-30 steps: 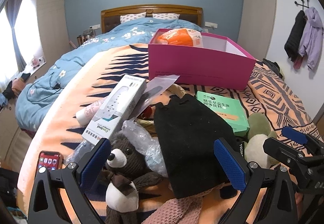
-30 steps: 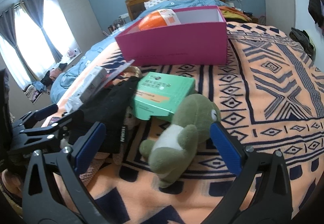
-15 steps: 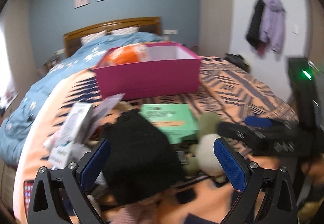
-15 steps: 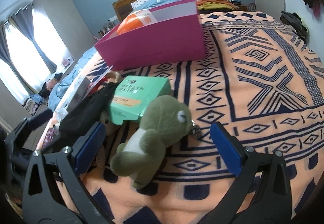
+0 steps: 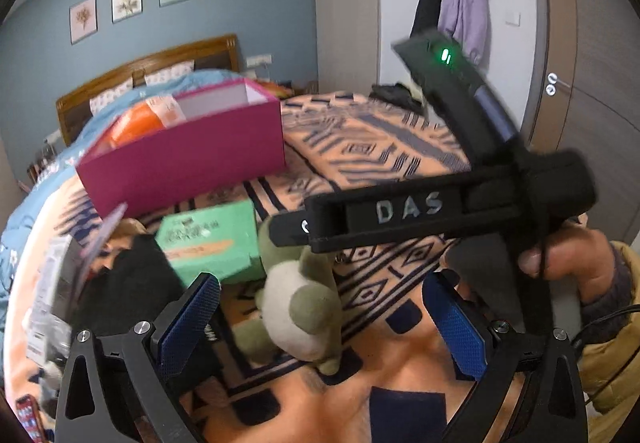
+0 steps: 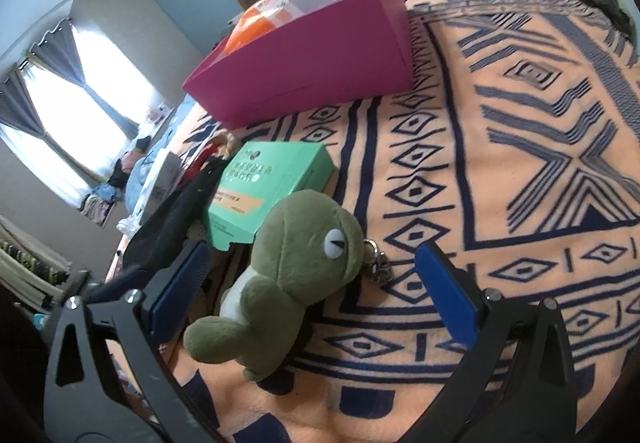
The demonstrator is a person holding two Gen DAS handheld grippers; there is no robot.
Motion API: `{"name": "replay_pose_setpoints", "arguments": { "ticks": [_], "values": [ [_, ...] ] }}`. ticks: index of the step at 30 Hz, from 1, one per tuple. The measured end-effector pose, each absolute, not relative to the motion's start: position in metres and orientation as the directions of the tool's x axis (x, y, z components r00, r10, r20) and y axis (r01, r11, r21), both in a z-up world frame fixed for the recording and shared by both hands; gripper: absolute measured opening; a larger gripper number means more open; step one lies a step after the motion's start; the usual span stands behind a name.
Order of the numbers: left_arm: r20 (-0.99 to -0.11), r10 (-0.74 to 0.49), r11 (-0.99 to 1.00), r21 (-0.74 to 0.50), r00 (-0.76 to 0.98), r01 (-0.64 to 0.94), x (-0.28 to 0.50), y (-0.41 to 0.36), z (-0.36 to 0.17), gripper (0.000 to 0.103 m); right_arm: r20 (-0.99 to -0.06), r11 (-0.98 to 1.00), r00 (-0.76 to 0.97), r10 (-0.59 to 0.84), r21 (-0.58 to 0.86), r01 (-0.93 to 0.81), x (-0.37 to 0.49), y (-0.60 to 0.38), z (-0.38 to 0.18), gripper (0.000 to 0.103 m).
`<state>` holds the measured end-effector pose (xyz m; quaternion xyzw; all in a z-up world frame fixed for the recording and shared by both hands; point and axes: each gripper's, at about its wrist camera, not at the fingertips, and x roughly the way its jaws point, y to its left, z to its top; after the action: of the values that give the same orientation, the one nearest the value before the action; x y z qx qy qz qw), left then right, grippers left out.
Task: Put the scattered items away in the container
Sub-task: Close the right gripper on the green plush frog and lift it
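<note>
A green plush toy [image 6: 296, 263] lies on the patterned blanket, between the spread blue pads of my right gripper [image 6: 314, 295], which is open and not touching it. My left gripper [image 5: 324, 323] is open too, with the same plush toy [image 5: 304, 303] just beyond its fingers. The pink box [image 6: 312, 55] stands farther back with an orange bag [image 6: 256, 19] in it. A green carton [image 6: 272, 187] and a black cloth [image 6: 172, 219] lie left of the toy. In the left wrist view, a hand [image 5: 560, 259] holds the right gripper's body above the toy.
A white carton [image 6: 160, 179] and plastic wrap lie at the left of the pile. A small metal charm [image 6: 376, 263] sits by the toy's head. A phone [image 5: 28, 419] lies at the near left edge. Bare blanket [image 6: 520, 163] stretches to the right.
My left gripper swung right, from over the brown bear and black cloth to the green plush toy. My right gripper moved closer, so the toy now sits between its pads.
</note>
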<state>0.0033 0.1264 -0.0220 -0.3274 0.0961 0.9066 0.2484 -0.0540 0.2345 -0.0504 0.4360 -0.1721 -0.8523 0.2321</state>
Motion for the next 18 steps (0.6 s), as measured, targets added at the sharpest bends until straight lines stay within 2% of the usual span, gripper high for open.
{"name": "replay_pose_setpoints", "arguments": {
  "ticks": [13,18],
  "values": [
    [-0.714,0.357,-0.884,-0.051,-0.603,-0.464,-0.024,0.124,-0.055,0.103,-0.687,-0.81,-0.43,-0.586,0.511,0.288,-0.074,0.222,-0.066,0.103],
    [-0.721,0.353,-0.882,-0.043,-0.597,-0.469,-0.026,0.127,-0.057,0.103,-0.702,-0.805,-0.394,-0.593,0.507,0.309,-0.08,0.219,-0.073,0.091]
  ]
}}
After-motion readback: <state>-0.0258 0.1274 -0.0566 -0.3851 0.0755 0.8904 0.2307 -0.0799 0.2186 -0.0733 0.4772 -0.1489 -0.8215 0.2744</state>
